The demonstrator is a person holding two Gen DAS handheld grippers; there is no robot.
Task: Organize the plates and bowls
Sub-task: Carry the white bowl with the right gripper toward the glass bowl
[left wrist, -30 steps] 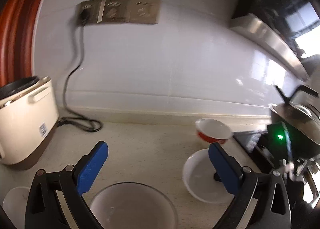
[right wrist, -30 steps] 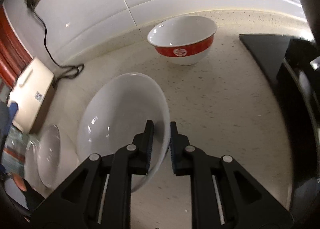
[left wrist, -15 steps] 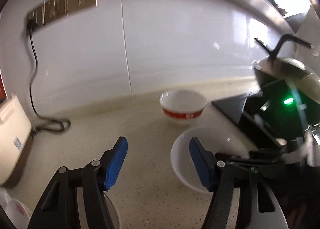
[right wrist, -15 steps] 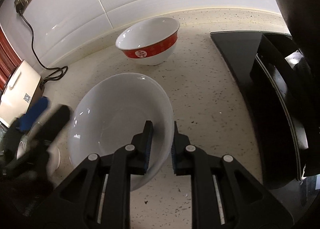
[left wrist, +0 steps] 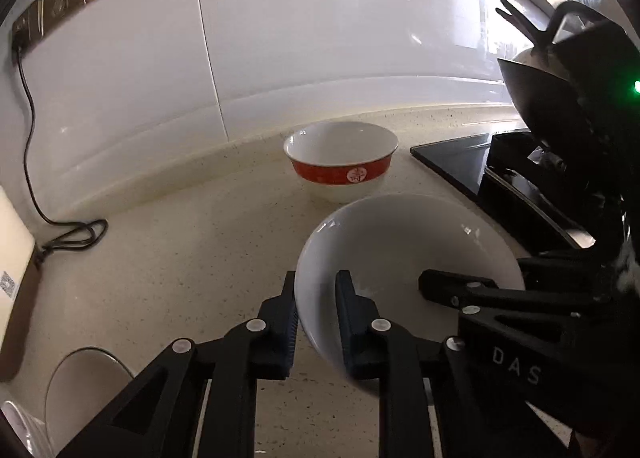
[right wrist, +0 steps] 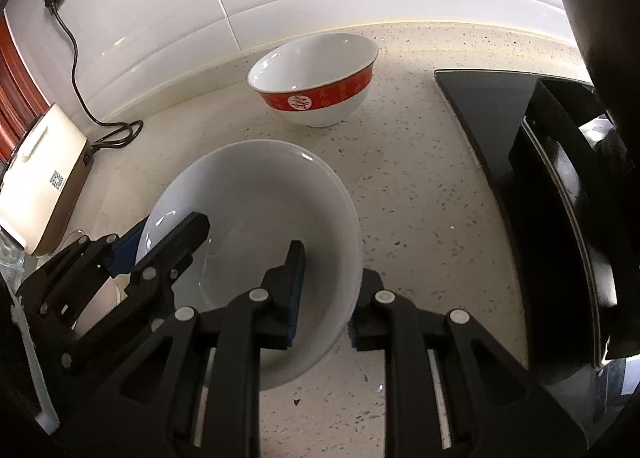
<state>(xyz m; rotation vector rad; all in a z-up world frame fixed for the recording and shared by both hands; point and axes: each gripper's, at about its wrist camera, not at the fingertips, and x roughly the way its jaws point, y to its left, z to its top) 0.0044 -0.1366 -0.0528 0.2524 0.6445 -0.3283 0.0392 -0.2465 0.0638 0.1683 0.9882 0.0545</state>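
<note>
Both wrist fisheyes are riding just behind their grippers' fingers, looking down and forward across the counter toward the tiled wall. Left view is facing in from the left, right view more steeply — both close. Shared: white bowl [left wrist: 408,254] [right wrist: 256,225], red-banded bowl [left wrist: 340,161] [right wrist: 316,81], stove edge [left wrist: 460,161] [right wrist: 492,105].

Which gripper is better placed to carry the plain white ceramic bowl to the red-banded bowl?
Probably left: the left gripper, whose jaws have just been closing, clamps the white bowl's rim on the counter side; the right gripper also grips but crowds the black hob.
</note>
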